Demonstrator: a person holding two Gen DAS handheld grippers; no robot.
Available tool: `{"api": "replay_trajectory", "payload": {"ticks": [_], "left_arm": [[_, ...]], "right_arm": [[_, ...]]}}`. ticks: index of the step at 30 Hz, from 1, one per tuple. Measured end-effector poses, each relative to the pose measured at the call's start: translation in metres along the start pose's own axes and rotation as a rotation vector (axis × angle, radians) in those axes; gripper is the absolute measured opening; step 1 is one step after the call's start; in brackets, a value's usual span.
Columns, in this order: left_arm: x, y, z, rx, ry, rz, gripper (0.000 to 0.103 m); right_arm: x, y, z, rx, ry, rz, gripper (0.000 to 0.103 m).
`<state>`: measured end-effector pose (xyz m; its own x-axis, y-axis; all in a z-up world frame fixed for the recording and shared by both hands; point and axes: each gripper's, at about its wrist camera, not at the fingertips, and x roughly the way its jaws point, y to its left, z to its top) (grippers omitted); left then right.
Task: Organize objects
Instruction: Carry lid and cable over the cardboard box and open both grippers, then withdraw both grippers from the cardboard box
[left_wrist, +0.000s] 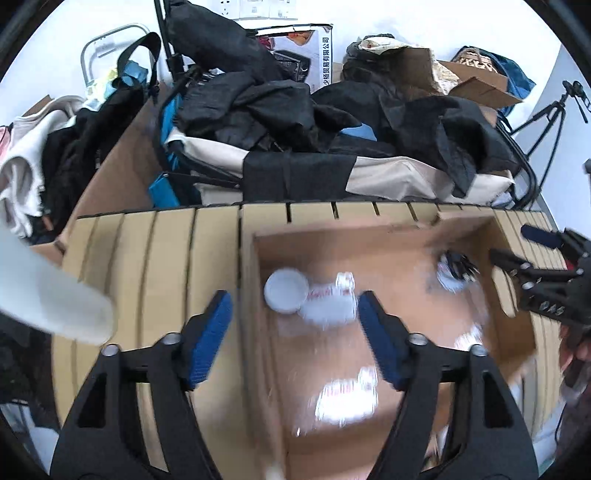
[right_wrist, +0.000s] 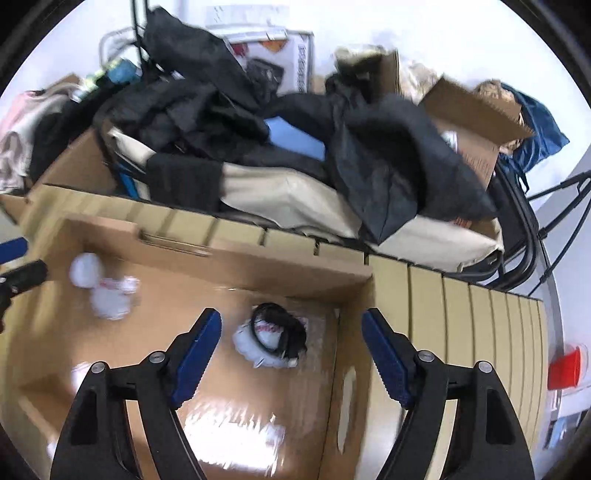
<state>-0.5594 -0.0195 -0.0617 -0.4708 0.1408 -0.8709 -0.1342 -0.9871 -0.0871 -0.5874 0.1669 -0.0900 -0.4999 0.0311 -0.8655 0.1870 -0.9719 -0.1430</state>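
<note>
An open cardboard box (left_wrist: 255, 295) (right_wrist: 347, 325) sits on a slatted tan table. Inside lie a white round lid (left_wrist: 285, 290) beside a small clear bottle (left_wrist: 328, 301), another blurred bottle (left_wrist: 347, 400), and a black cable coil on a white pack (right_wrist: 275, 338) (left_wrist: 456, 271). My left gripper (left_wrist: 295, 325) is open and empty, straddling the box's left wall. My right gripper (right_wrist: 291, 350) is open and empty over the box's right part, and also shows in the left wrist view (left_wrist: 532, 258). Both views are motion-blurred.
Behind the table (left_wrist: 147, 258) is a pile of black clothes and bags (left_wrist: 295, 110), cardboard boxes (left_wrist: 476, 85) and a tripod (left_wrist: 554, 110). A white object (left_wrist: 55, 299) lies at the left. A red-capped container (right_wrist: 565, 369) stands past the table's right edge.
</note>
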Motion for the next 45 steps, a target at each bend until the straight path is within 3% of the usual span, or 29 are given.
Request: {"api": "replay_trajectory", "payload": {"ticks": [5, 8, 14, 17, 19, 21, 24, 27, 29, 30, 32, 37, 40, 43, 45], "left_arm": [[-0.081, 0.027, -0.031, 0.005, 0.042, 0.031, 0.086], [-0.145, 0.049, -0.063, -0.061, -0.032, 0.066, 0.099], [-0.226, 0.045, -0.133, -0.103, -0.157, 0.052, 0.100], [-0.253, 0.034, -0.165, -0.094, -0.202, 0.083, 0.102], [-0.270, 0.025, -0.200, -0.082, -0.228, 0.062, 0.103], [-0.280, 0.022, -0.235, -0.085, -0.217, 0.024, 0.103], [-0.293, 0.010, -0.322, -0.099, -0.211, 0.011, 0.103], [-0.305, -0.012, -0.398, -0.077, -0.250, -0.018, 0.103], [-0.306, -0.025, -0.430, -0.085, -0.275, -0.006, 0.103], [-0.305, -0.031, -0.439, -0.076, -0.274, 0.001, 0.103], [-0.296, -0.047, -0.446, 0.003, -0.239, -0.003, 0.103], [-0.288, -0.065, -0.451, 0.046, -0.236, -0.027, 0.103], [-0.288, -0.067, -0.455, 0.045, -0.247, -0.019, 0.103], [-0.276, -0.073, -0.450, 0.074, -0.241, -0.012, 0.103], [-0.261, -0.077, -0.435, 0.095, -0.239, -0.033, 0.103]], "right_arm": [[-0.084, -0.003, -0.024, -0.089, 0.003, 0.056, 0.082], [-0.134, -0.022, -0.058, -0.098, 0.003, 0.043, 0.082], [-0.204, -0.046, -0.111, -0.007, -0.056, 0.038, 0.082], [-0.241, -0.040, -0.144, 0.004, -0.113, 0.053, 0.082], [-0.261, -0.031, -0.166, 0.004, -0.151, 0.055, 0.082], [-0.285, -0.018, -0.204, -0.021, -0.186, 0.079, 0.082], [-0.319, 0.009, -0.285, -0.041, -0.266, 0.115, 0.082], [-0.332, 0.039, -0.371, -0.036, -0.280, 0.223, 0.084], [-0.329, 0.057, -0.417, -0.026, -0.253, 0.333, 0.084], [-0.325, 0.066, -0.438, -0.005, -0.231, 0.408, 0.084], [-0.315, 0.077, -0.461, 0.031, -0.196, 0.477, 0.084], [-0.316, 0.089, -0.465, 0.005, -0.232, 0.333, 0.084], [-0.312, 0.083, -0.463, 0.048, -0.230, 0.348, 0.084], [-0.296, 0.075, -0.464, 0.087, -0.183, 0.326, 0.069], [-0.285, 0.066, -0.462, 0.122, -0.172, 0.317, 0.068]]}}
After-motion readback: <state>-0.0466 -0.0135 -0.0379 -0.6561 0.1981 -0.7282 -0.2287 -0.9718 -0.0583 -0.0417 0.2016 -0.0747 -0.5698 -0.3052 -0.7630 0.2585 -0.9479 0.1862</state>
